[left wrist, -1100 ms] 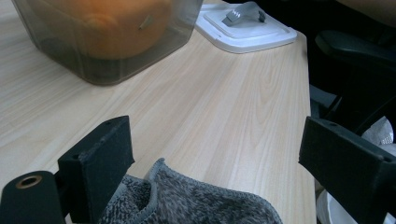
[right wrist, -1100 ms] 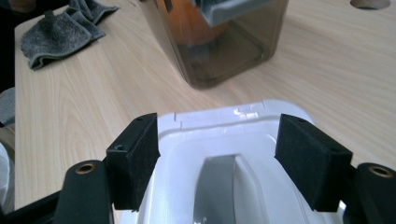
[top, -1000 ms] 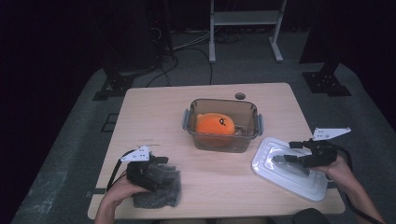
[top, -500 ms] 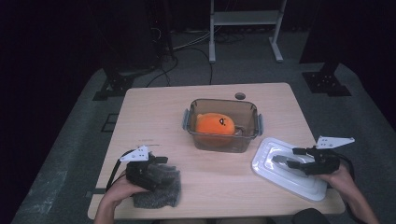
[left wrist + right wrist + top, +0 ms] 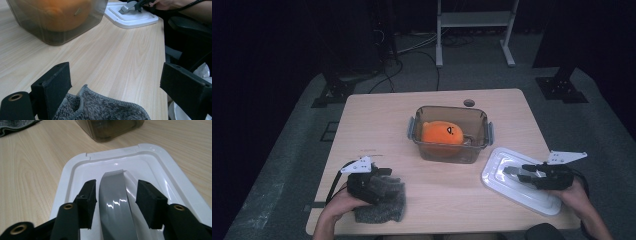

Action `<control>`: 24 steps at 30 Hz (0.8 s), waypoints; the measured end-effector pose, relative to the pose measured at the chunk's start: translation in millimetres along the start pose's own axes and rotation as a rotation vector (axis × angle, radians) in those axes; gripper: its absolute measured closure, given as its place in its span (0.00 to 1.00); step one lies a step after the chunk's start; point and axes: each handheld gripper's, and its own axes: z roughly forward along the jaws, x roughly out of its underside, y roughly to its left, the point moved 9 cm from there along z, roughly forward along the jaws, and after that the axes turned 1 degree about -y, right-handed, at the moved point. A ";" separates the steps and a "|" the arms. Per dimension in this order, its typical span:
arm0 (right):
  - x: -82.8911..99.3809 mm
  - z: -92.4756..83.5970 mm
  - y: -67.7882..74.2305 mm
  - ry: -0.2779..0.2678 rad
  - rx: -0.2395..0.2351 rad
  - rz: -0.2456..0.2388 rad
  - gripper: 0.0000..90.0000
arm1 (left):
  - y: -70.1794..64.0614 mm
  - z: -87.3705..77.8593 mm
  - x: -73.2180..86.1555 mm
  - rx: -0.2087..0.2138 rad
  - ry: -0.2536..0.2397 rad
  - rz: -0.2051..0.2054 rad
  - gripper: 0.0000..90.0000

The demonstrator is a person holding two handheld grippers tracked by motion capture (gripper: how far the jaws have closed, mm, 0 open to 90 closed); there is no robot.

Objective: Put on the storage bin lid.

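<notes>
Item: white lid (image 5: 518, 184) with a grey arched handle (image 5: 115, 202), lying flat at the lower right of the high view on the tabletop (image 5: 377, 125), just right of and below the clear container (image 5: 451, 131) it appears to belong to. The container stands at centre frame, open-topped, with an orange plush toy (image 5: 441, 133) inside. Right tool (image 5: 515, 173): set low over the lid, one black jaw on each side of the handle; its jaws have just been closing, and in the right gripper view a narrow gap shows between each pad and the handle, so the handle is straddled but not yet pinched. Left tool (image 5: 383, 172): at the lower left of the high view, jaws standing wide apart, gripping nothing, resting over a grey fleecy cloth (image 5: 382, 201) whose edge lies between the jaws in the left gripper view. Step in hand, as judged: taking hold of the lid by its handle, presumably to cover the container. Next move calls for: finishing the pinch squarely on the handle's middle, then a level lift so the lid does not swing, and a carry up and left to the container's rim, corners lined up before it is pressed down.
</notes>
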 end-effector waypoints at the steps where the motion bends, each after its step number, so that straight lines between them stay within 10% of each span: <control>1: 0.1 -0.3 0.0 -0.001 0.000 -0.002 0.59 | -0.2 -0.1 0.0 0.001 0.000 -0.001 0.10; 24: -1.9 0.0 5.1 0.030 -0.043 -0.047 0.73 | 0.5 0.1 1.4 0.001 0.007 -0.003 0.09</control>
